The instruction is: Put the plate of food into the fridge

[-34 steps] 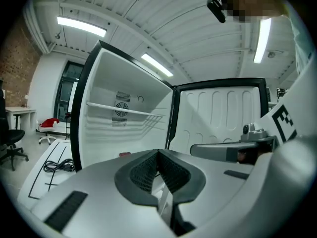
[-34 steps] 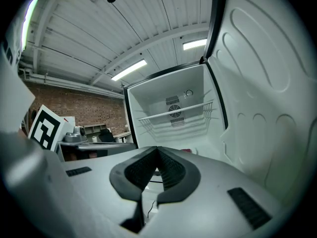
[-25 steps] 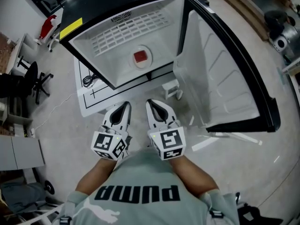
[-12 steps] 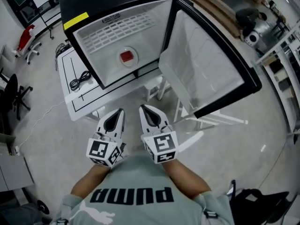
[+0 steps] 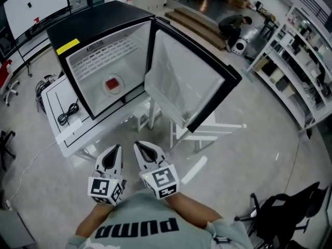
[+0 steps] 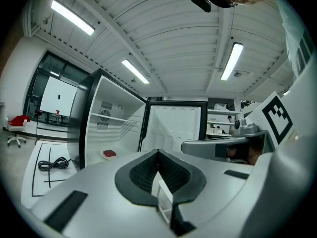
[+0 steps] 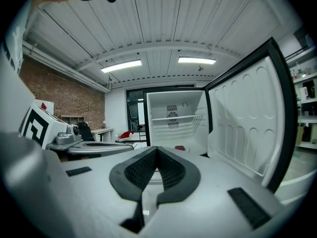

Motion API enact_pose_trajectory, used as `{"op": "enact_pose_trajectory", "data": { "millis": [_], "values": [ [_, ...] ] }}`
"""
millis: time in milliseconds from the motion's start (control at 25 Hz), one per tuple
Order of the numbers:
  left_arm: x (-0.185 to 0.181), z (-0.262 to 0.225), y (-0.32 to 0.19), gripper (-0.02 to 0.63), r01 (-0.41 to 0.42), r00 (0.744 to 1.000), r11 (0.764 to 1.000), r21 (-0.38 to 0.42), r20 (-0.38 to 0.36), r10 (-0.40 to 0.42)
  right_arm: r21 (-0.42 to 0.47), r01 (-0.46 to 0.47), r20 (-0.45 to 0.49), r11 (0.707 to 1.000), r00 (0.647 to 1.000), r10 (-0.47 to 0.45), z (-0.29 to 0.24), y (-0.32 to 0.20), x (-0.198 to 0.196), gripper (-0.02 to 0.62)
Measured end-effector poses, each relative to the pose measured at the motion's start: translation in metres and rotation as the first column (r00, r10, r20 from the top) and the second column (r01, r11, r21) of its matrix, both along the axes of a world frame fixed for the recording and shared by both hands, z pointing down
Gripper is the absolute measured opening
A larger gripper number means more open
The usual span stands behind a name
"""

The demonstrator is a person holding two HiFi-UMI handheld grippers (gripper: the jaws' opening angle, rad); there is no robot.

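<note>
The plate of food sits inside the fridge. With nothing left to carry, your left hand-held gripper and right hand-held gripper hover well back from it, jaws together and empty (the door stands open).

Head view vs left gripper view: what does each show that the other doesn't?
Head view only: the left gripper from outside, the person's shirt, a black chair. Left gripper view only: ceiling lights, and that gripper's jaws shut on nothing. Both: the open fridge, the plate of food inside it, the right gripper, the cable.
</note>
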State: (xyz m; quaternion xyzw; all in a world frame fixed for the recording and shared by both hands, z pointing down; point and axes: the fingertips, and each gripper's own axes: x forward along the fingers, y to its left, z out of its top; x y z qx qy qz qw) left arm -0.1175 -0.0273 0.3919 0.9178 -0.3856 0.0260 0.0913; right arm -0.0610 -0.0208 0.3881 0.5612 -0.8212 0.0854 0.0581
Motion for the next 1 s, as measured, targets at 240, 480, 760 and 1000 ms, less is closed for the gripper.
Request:
{"op": "enact_pose_trajectory", "data": {
  "millis": [240, 480, 760, 1000],
  "values": [
    [-0.013, 0.002, 0.030, 0.005, -0.026, 1.000, 1.000, 0.005, 0.011, 0.026, -0.034, -0.030, 0.014, 0.999, 0.999, 0.030, 0.006, 0.033, -0.015, 0.005],
    [-0.021, 0.006, 0.051, 0.005, -0.030, 0.999, 0.999, -0.012, 0.019, 0.030, -0.040, -0.037, 0.004, 0.999, 0.999, 0.037, 0.011, 0.056, -0.020, 0.005],
    [-0.005, 0.007, 0.076, 0.005, -0.072, 0.997, 0.997, -0.019, 0.028, 0.073, -0.049, -0.085, 0.012, 0.995, 0.996, 0.086, 0.013, 0.081, -0.003, 0.005],
    [0.010, 0.011, 0.091, 0.005, -0.100, 0.994, 0.994, -0.039, 0.029, 0.101, -0.073, -0.088, 0.028, 0.993, 0.996, 0.090, 0.021, 0.098, 0.004, 0.005]
  ]
}}
